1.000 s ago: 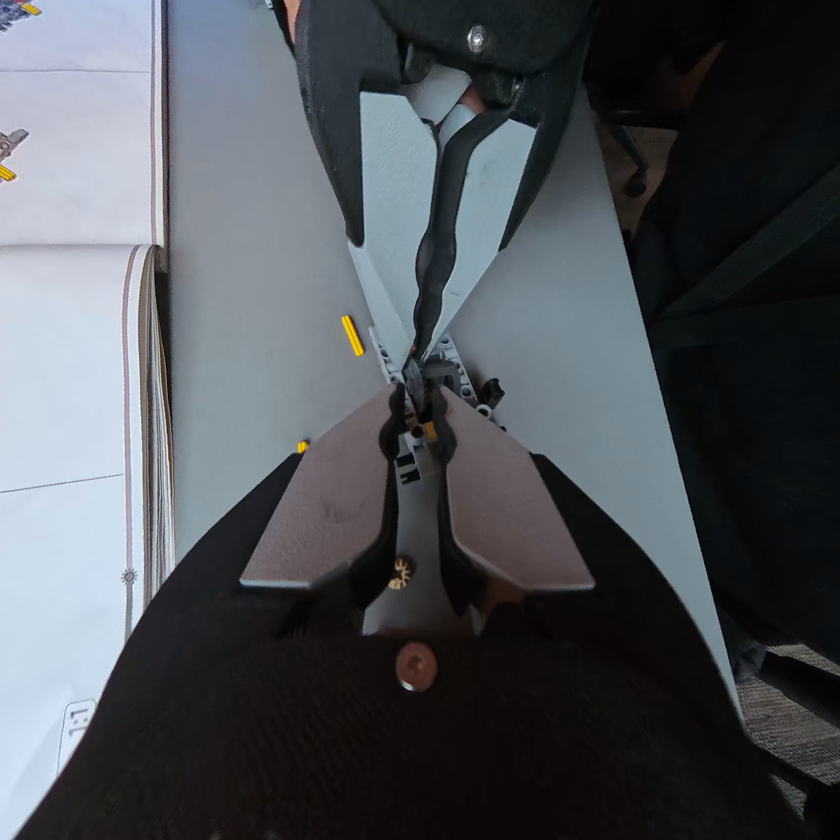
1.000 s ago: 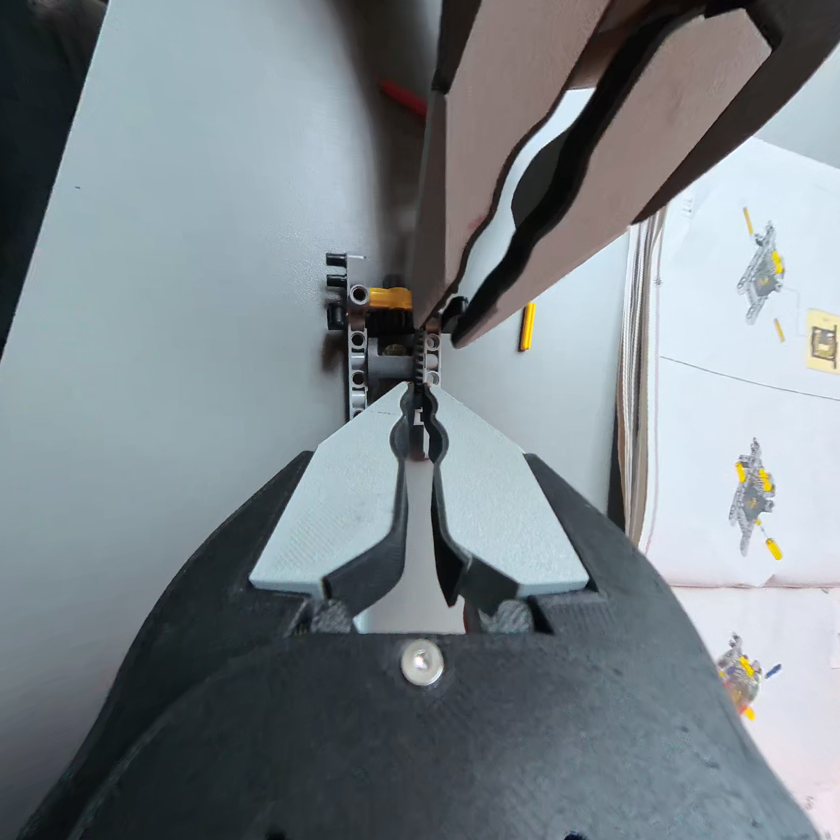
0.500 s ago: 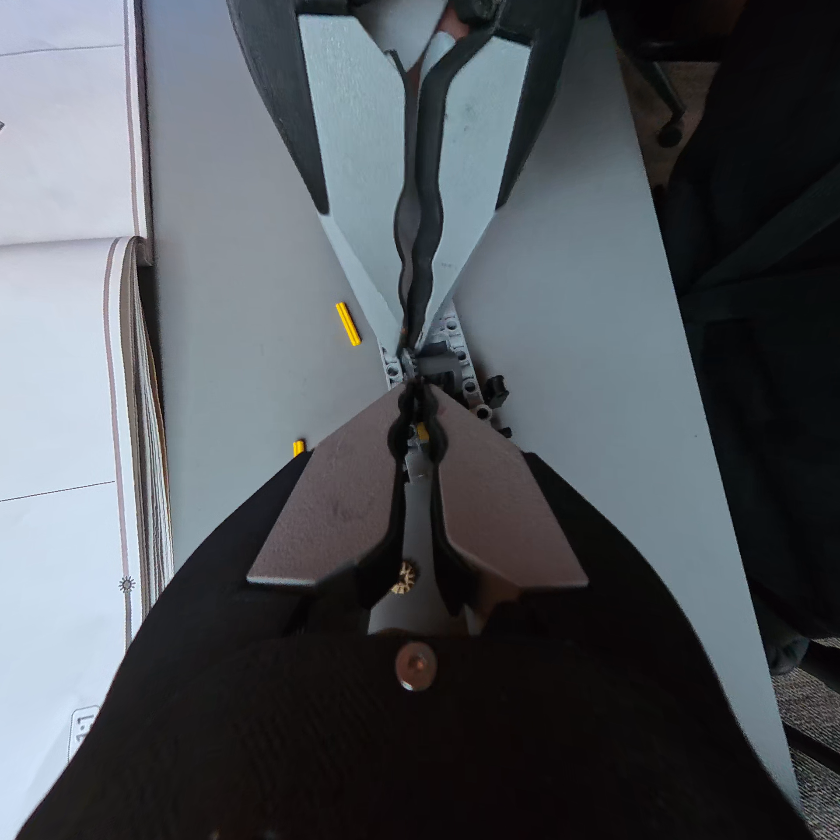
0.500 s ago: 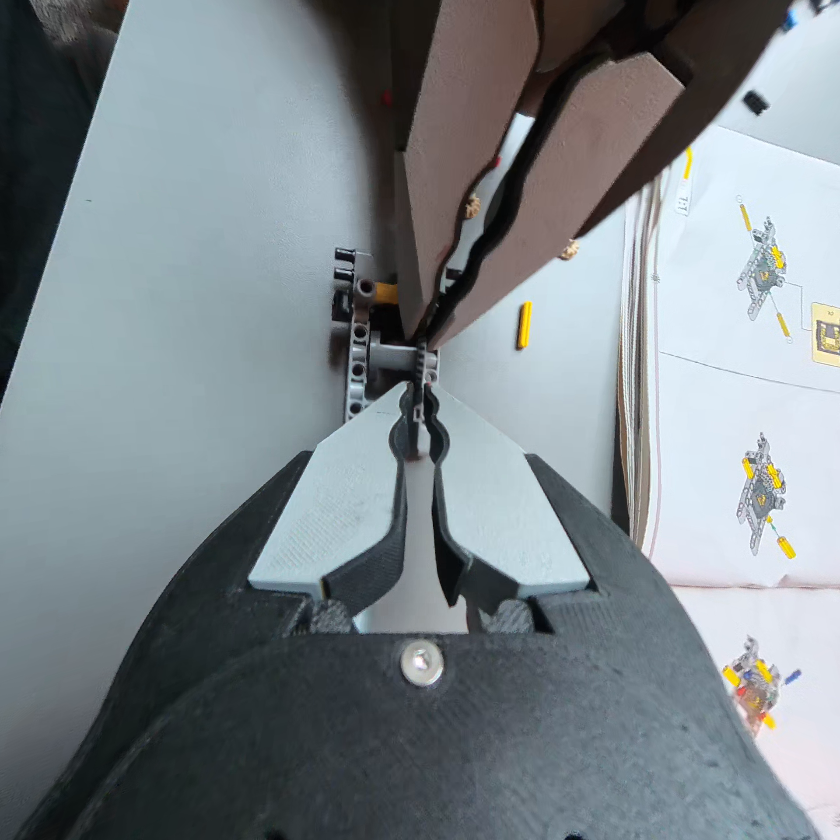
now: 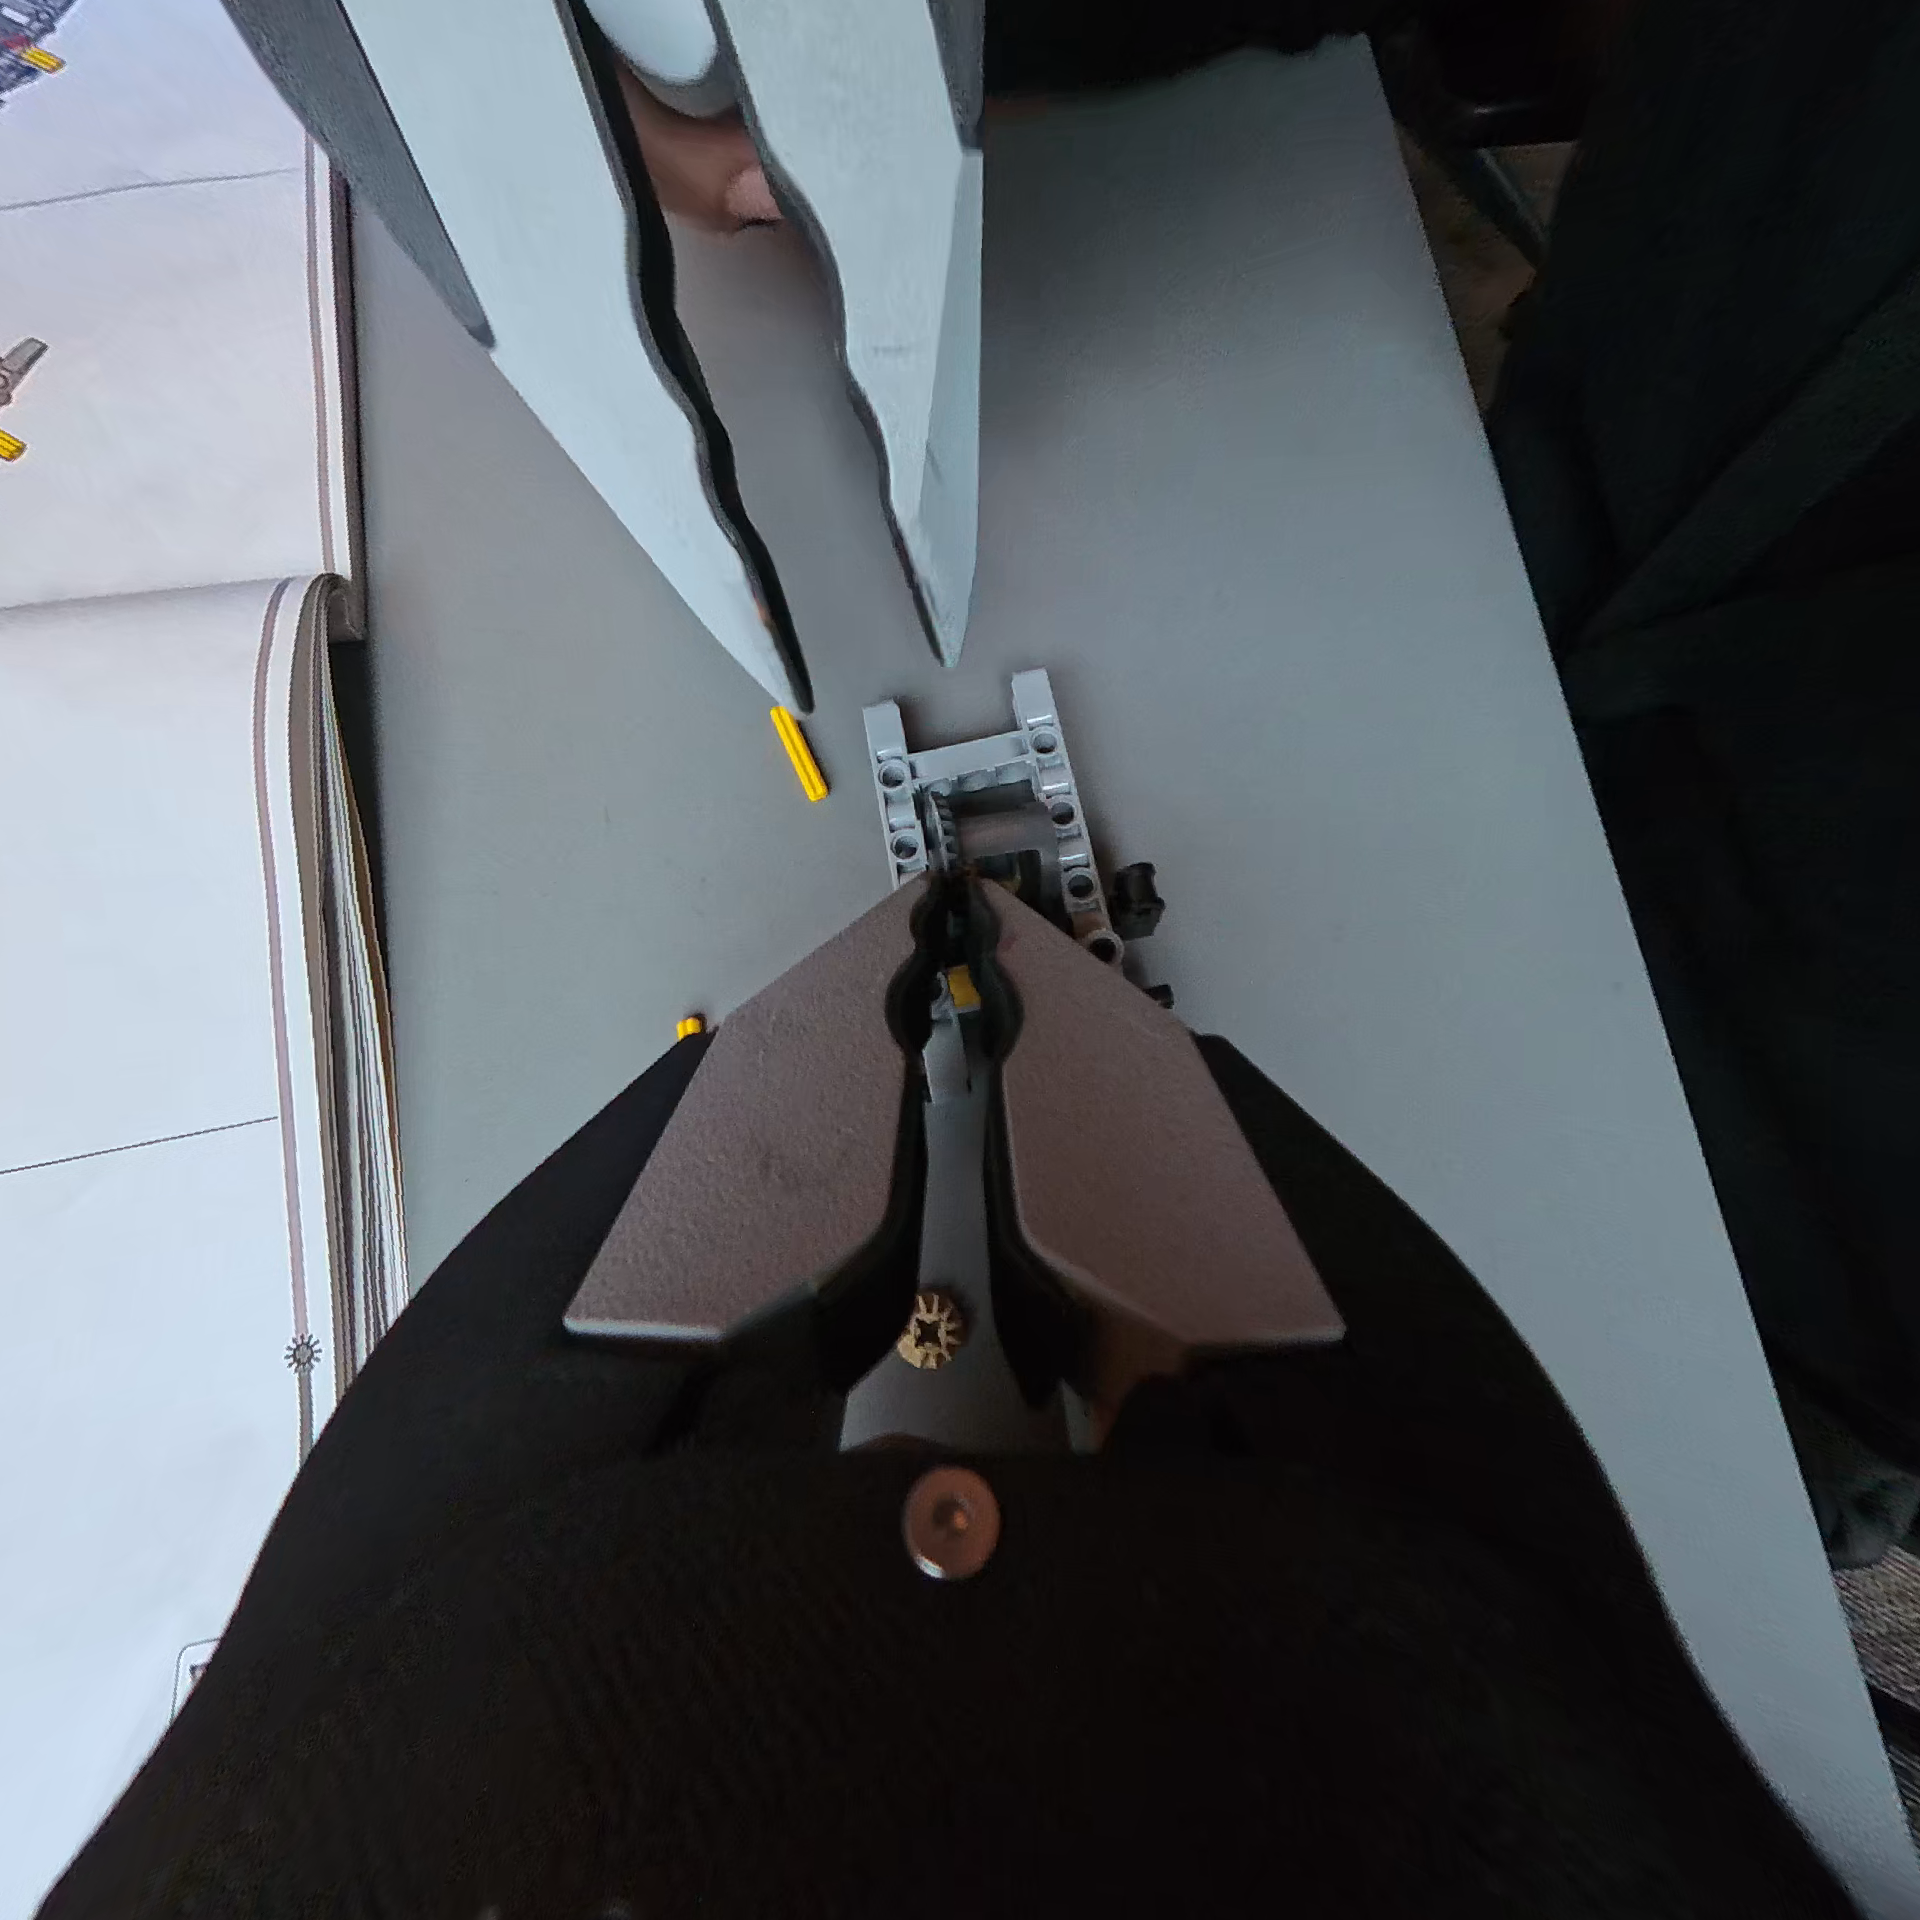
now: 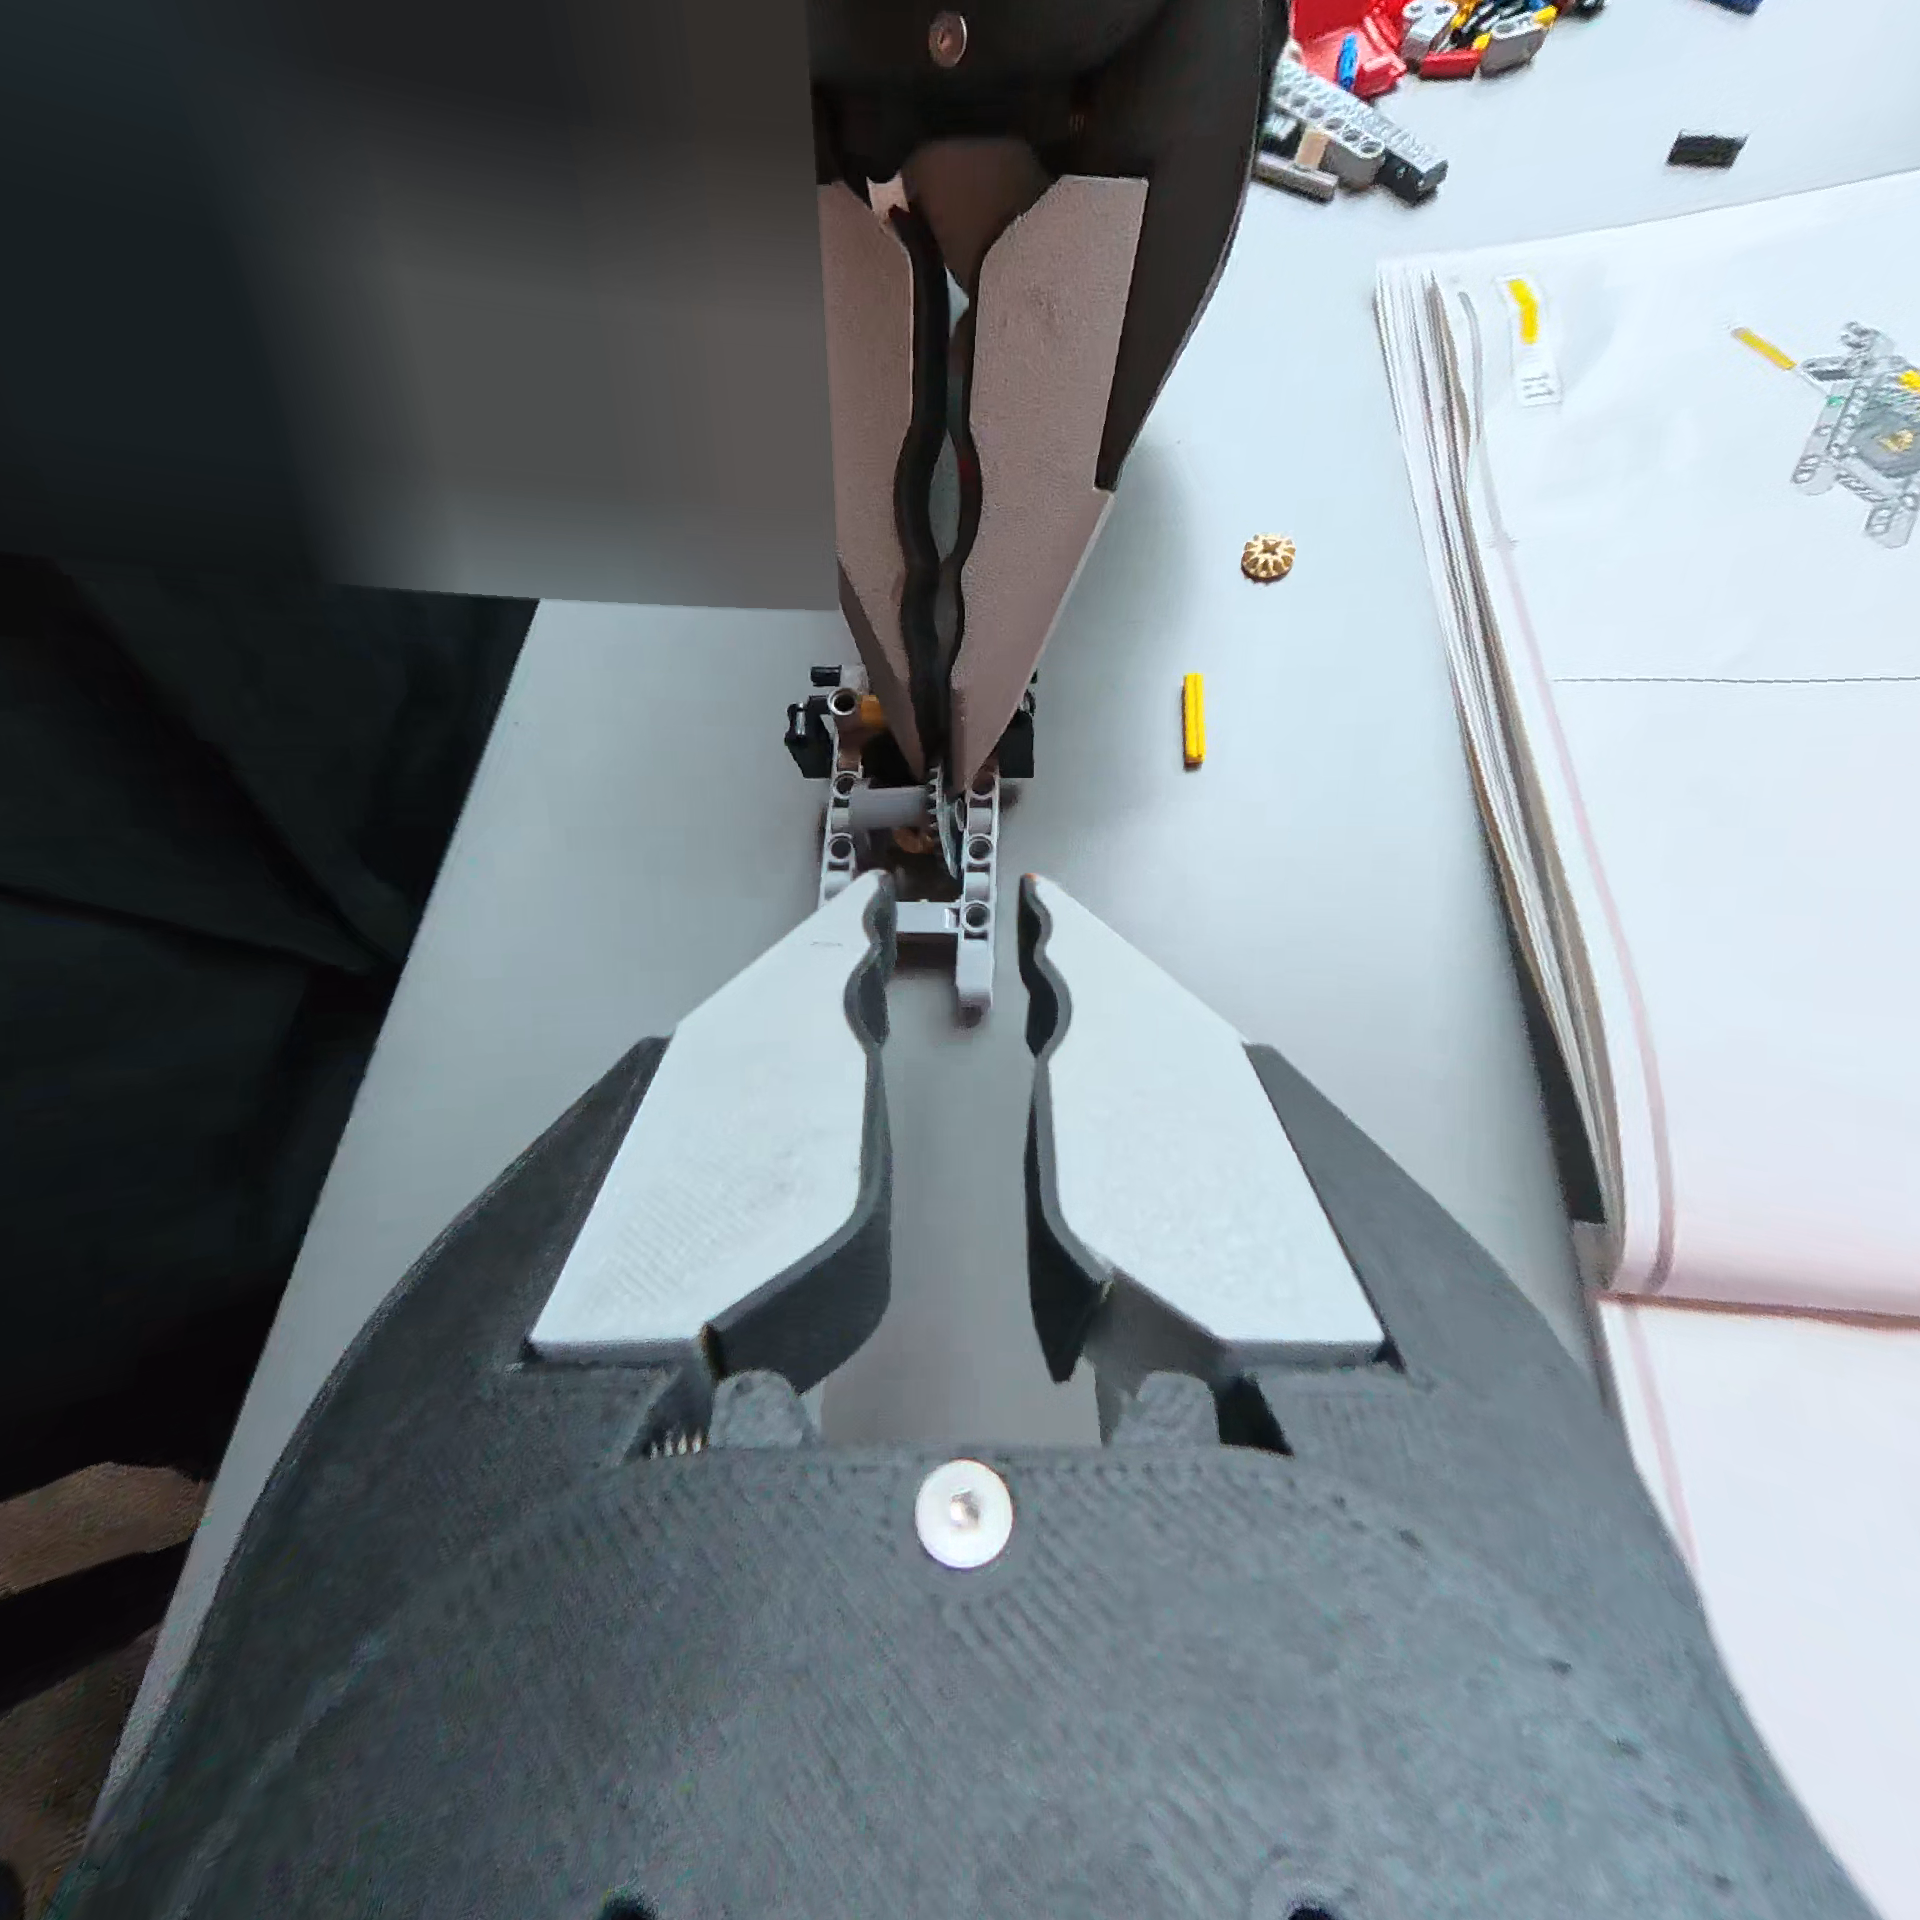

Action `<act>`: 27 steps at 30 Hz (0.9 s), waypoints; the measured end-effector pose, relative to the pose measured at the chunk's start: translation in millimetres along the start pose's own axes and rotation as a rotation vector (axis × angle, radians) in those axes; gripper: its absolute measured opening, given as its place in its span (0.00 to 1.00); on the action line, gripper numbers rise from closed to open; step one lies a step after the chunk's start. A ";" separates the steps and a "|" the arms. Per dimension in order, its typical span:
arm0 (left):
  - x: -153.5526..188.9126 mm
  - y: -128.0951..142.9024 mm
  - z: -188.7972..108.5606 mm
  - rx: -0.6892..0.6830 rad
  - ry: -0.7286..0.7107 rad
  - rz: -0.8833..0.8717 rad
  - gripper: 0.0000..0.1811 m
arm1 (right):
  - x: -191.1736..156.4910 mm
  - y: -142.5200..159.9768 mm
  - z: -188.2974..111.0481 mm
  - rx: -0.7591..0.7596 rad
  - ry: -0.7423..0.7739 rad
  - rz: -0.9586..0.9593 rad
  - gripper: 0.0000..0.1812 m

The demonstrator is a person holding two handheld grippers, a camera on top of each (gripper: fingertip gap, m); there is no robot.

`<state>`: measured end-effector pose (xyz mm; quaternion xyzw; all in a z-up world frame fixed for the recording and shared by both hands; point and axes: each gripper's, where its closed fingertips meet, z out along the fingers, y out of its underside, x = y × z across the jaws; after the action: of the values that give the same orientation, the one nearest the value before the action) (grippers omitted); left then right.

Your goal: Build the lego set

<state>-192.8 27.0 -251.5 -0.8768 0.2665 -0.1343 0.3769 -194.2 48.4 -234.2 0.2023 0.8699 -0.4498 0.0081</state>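
Note:
A small grey lego frame [image 5: 977,800] with a dark gear and black pins lies on the grey table [image 5: 1195,468]. My left gripper [image 5: 961,896], with brown fingers, is shut on the near end of the frame. In the right wrist view it comes in from the top [image 6: 935,771] and pinches the frame [image 6: 914,831] at the gear. My right gripper [image 6: 954,888], with light grey fingers, is open and empty, its tips just short of the frame's near end and apart from it. In the left wrist view it hangs open above the frame's far end [image 5: 875,675].
A yellow axle [image 5: 798,753] [image 6: 1193,719] lies beside the frame. A tan gear [image 6: 1268,558] [image 5: 928,1333] and a small yellow piece [image 5: 689,1027] lie nearby. The open instruction booklet [image 6: 1714,779] [image 5: 156,831] borders the work area. Loose parts [image 6: 1403,62] are piled far off. The table edge [image 6: 457,831] is close to the frame.
My right gripper has opened, let go of the frame and drawn back from it. My left gripper stays shut on the frame, which lies on the table as before.

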 end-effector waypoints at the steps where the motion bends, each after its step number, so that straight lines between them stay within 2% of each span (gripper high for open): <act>1: 0.0 0.0 0.0 0.003 0.001 0.002 0.00 | 1.4 3.1 3.0 -0.018 0.012 -0.005 0.10; 5: -0.3 -0.4 0.2 0.017 -0.005 0.017 0.00 | 1.3 13.3 13.0 -0.078 0.031 -0.036 0.09; 9: -0.5 -0.7 0.8 0.025 -0.007 0.026 0.00 | -6.9 -2.5 16.7 0.014 0.007 -0.068 0.03; 11: -0.9 -0.5 0.6 0.025 -0.005 0.022 0.00 | -4.3 2.2 19.7 -0.012 0.030 -0.088 0.00; 19: 0.2 1.8 -0.9 0.015 0.015 -0.002 0.00 | -4.7 3.2 26.8 -0.033 0.031 -0.098 0.00; 23: 0.4 -1.1 -3.1 0.026 0.026 -0.024 0.08 | -6.1 0.5 28.1 -0.039 0.036 -0.106 0.00; 27: 2.7 0.4 -3.6 0.015 0.033 -0.014 0.03 | -6.1 0.4 28.2 -0.046 0.044 -0.104 0.00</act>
<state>-192.3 23.1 -249.2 -0.8735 0.2657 -0.1534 0.3779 -193.1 24.3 -250.1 0.1664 0.8893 -0.4248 -0.0299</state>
